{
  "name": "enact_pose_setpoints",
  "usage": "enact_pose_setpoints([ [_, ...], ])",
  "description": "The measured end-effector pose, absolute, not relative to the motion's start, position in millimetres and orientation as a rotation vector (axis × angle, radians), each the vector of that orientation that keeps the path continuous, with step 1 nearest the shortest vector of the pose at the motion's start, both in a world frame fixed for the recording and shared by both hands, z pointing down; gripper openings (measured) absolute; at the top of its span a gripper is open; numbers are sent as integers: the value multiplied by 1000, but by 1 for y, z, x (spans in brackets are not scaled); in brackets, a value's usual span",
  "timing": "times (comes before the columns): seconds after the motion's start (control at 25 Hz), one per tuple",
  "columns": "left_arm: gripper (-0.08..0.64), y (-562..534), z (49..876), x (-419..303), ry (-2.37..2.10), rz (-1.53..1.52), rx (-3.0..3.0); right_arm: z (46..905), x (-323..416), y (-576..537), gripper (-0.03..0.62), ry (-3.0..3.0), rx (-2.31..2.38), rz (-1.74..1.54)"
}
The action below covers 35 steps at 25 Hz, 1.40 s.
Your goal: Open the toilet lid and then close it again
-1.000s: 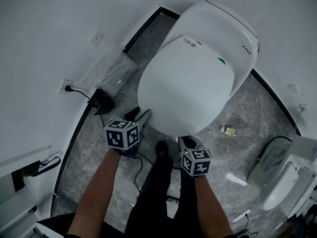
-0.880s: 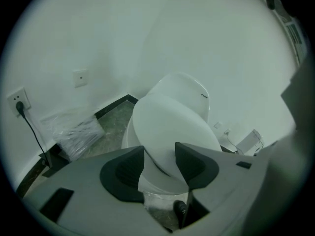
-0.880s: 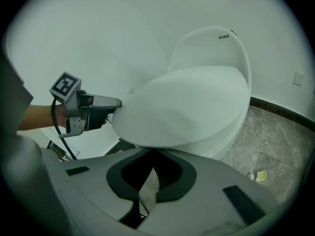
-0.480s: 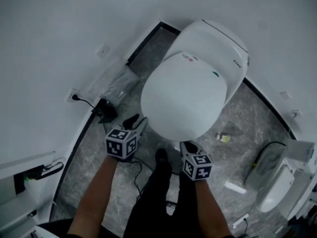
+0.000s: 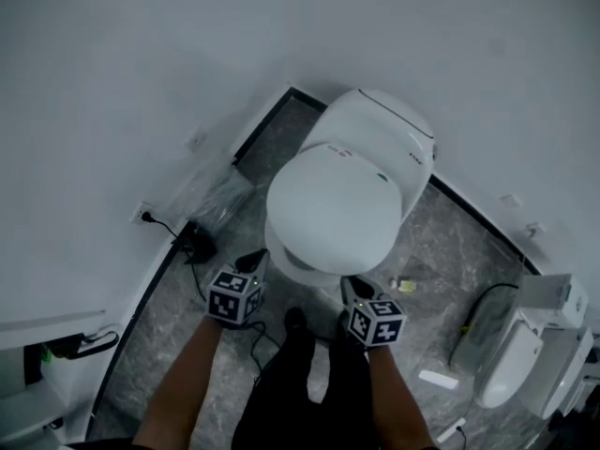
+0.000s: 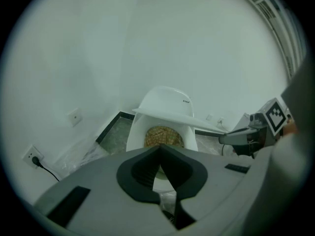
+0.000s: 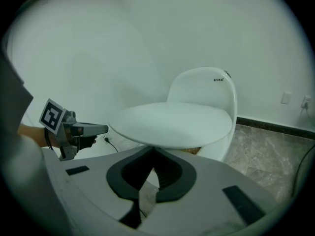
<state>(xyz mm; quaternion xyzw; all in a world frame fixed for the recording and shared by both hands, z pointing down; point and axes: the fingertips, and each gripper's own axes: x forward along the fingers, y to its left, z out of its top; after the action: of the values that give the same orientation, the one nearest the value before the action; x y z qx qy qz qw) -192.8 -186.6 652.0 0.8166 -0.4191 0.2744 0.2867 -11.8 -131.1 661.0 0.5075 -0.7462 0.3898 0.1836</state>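
The white toilet (image 5: pixel 384 129) stands against the wall. Its lid (image 5: pixel 333 209) lies nearly flat, and in the gripper views a gap under the lid (image 7: pixel 172 124) shows something brownish and patterned in the bowl (image 6: pixel 160 136). My left gripper (image 5: pixel 255 262) hangs off the bowl's front left, apart from it. Its jaws have just been closing and the left gripper (image 6: pixel 160 149) is shut with nothing between the pads. My right gripper (image 5: pixel 354 289) is at the front right, also clear of the toilet. The right gripper (image 7: pixel 153 151) is shut and empty.
A black adapter (image 5: pixel 197 247) with a cable runs to a wall socket (image 5: pixel 142 216), beside crumpled plastic wrap (image 5: pixel 220 195). A second white fixture (image 5: pixel 520 354) stands at the right. Small items (image 5: pixel 406 286) lie on the grey stone floor. My legs (image 5: pixel 300 382) are below.
Both grippers have risen and drawn back from the bowl's front edge, and the toilet looks smaller and farther. The left jaws, spread a second ago, have closed.
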Motion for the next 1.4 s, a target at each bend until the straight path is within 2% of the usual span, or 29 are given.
enact_pose_setpoints([
  [0.68,9,-213,587,-119,-1112,624,2283,586,37,-176,11,-2189,1512,968],
  [1.4,9,-257,541,-41,-1240,571,2239,520,123,-285,11,-2291,1521,831],
])
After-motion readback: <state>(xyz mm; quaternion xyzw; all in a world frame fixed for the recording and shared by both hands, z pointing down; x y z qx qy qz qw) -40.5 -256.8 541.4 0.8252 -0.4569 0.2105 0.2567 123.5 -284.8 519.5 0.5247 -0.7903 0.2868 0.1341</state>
